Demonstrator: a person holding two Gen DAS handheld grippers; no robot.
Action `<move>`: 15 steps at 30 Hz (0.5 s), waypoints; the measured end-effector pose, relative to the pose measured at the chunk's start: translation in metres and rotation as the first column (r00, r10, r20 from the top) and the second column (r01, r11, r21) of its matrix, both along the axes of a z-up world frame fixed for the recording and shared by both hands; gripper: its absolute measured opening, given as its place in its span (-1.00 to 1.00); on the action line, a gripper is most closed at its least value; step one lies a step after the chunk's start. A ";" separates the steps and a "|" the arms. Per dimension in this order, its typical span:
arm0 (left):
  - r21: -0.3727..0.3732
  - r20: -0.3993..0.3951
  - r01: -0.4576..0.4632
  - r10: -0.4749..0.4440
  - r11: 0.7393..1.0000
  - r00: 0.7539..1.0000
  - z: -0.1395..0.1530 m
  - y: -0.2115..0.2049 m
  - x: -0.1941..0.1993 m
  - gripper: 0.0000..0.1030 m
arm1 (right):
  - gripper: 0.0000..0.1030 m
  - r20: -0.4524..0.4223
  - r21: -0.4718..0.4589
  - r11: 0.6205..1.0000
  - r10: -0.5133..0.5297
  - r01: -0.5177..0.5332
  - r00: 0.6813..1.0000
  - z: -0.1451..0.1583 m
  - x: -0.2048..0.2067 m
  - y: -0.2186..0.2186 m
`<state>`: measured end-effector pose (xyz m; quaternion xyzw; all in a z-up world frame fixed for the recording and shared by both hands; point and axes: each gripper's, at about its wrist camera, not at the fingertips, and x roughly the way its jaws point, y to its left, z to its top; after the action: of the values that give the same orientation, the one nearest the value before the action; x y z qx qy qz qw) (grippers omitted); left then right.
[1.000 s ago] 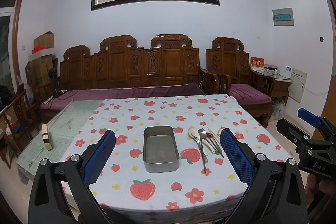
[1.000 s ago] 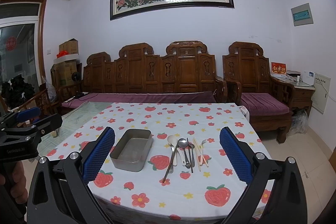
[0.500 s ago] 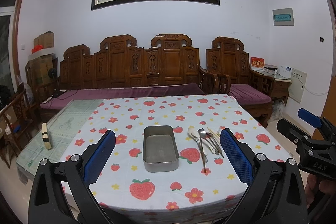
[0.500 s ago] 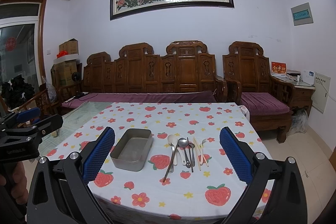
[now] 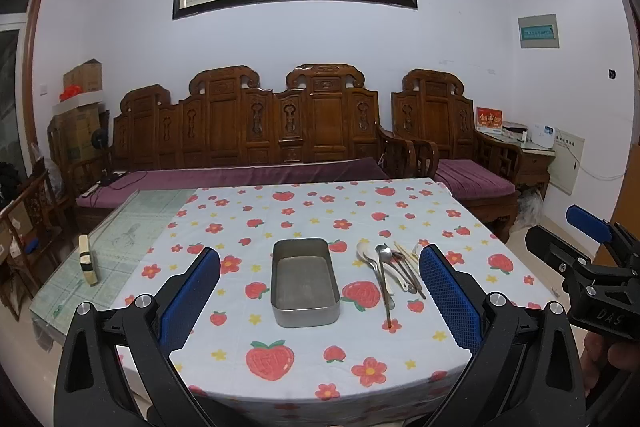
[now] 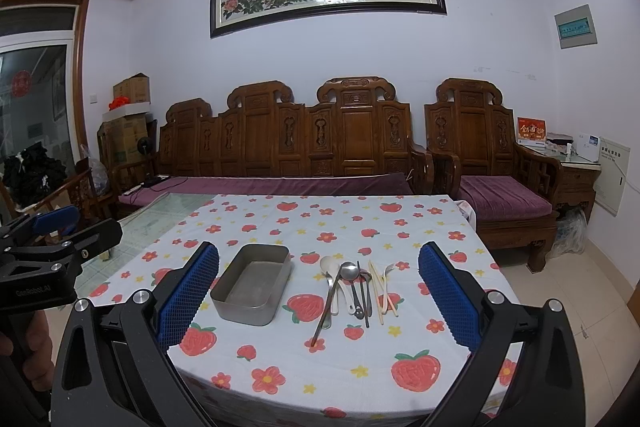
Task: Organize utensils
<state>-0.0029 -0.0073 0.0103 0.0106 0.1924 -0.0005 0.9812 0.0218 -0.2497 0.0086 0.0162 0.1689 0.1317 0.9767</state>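
Observation:
A rectangular metal tin lies empty on the strawberry-print tablecloth. To its right lies a row of utensils: metal spoons, a white spoon, chopsticks and a pale fork. My left gripper hovers open before the table's near edge, with the tin framed between its blue pads. My right gripper is also open and empty, held short of the table, the tin and utensils showing between its fingers. Each gripper shows at the edge of the other's view.
A carved wooden sofa with purple cushions runs behind the table, an armchair to its right. A small pale block stands on the uncovered glass tabletop at left. Boxes stack at far left.

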 end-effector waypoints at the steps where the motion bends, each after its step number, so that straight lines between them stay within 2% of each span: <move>1: 0.000 0.001 0.000 0.000 1.000 1.000 -0.001 0.000 0.000 0.88 | 0.95 -0.001 0.000 1.000 0.001 -0.001 1.000 0.000 0.000 0.000; 15: 0.000 0.001 0.000 0.000 1.000 1.000 0.000 -0.001 0.000 0.88 | 0.95 -0.001 0.001 1.000 0.002 -0.002 1.000 0.000 0.000 0.000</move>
<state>-0.0032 -0.0078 0.0108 0.0106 0.1920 -0.0004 0.9813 0.0218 -0.2502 0.0089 0.0167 0.1692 0.1327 0.9765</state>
